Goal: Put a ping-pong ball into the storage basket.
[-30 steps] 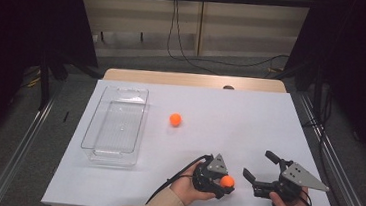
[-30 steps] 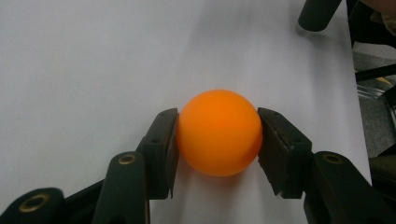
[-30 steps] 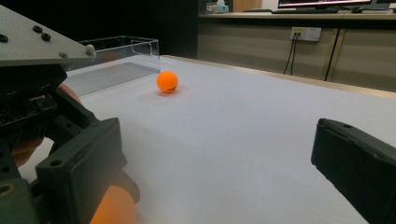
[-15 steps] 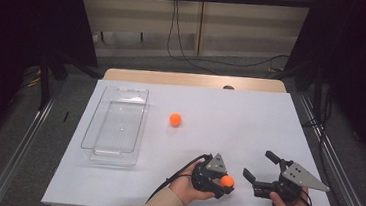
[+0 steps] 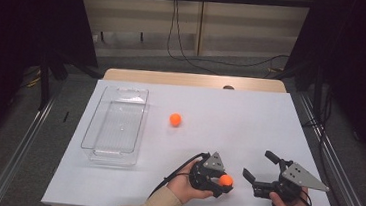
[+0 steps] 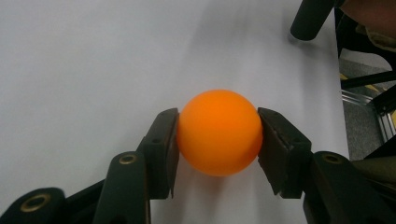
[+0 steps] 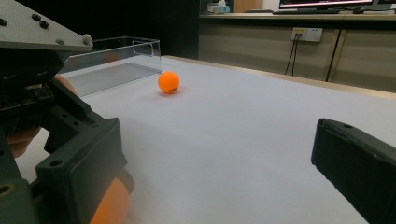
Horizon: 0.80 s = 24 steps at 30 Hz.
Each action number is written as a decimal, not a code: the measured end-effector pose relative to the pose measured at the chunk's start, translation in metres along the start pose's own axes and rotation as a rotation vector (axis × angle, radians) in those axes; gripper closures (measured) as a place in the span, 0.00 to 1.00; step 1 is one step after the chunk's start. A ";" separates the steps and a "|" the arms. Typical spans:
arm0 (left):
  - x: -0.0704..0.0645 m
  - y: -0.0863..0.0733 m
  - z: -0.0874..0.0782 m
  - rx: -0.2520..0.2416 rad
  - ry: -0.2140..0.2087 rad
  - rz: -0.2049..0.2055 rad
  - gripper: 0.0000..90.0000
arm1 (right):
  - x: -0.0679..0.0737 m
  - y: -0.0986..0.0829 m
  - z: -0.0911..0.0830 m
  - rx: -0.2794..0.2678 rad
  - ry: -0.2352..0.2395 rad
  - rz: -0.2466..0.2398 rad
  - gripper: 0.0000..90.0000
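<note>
My left gripper (image 5: 225, 183) is shut on an orange ball (image 5: 226, 179) just above the white table near its front edge. In the left gripper view the ball (image 6: 218, 132) sits squeezed between both black pads (image 6: 161, 154). My right gripper (image 5: 258, 164) stands open a little to the right, jaws pointing left toward the held ball, nothing between them. The right gripper view looks past its own gripper (image 7: 219, 161) to the left gripper's grey plate (image 7: 37, 28) and a sliver of the held ball (image 7: 109, 205). A second orange ball (image 5: 175, 119) (image 7: 168, 82) rests free mid-table.
A clear plastic tray (image 5: 94, 123) lies lengthwise on the table's left side, seen also as the clear tray (image 7: 116, 49) behind the loose ball. A metal rail (image 5: 331, 161) runs along the table's right edge. White tabletop (image 5: 235, 112) spreads between the loose ball and the grippers.
</note>
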<state>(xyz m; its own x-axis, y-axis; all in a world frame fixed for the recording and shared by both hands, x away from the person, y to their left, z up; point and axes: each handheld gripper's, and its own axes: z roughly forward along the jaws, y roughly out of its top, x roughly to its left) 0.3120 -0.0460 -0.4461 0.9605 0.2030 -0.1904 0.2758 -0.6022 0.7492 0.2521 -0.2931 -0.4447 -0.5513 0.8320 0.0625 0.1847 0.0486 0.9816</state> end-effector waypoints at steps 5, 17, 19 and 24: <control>0.000 -0.001 -0.002 -0.014 0.005 -0.009 0.56 | 0.000 0.000 0.000 -0.001 0.000 0.000 0.02; 0.002 -0.001 -0.009 -0.007 0.009 -0.021 0.56 | 0.000 0.000 0.000 -0.002 -0.002 0.001 0.02; 0.002 0.000 -0.009 -0.008 0.010 -0.023 0.56 | 0.000 0.000 0.000 -0.003 -0.002 -0.001 0.02; 0.003 -0.001 -0.011 -0.024 0.015 -0.043 0.56 | 0.000 0.000 0.000 -0.003 0.000 -0.001 0.02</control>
<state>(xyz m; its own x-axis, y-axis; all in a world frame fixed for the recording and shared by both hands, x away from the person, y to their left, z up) 0.3144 -0.0364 -0.4405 0.9471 0.2402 -0.2130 0.3155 -0.5742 0.7555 0.2519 -0.2931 -0.4442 -0.5512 0.8321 0.0620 0.1822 0.0475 0.9821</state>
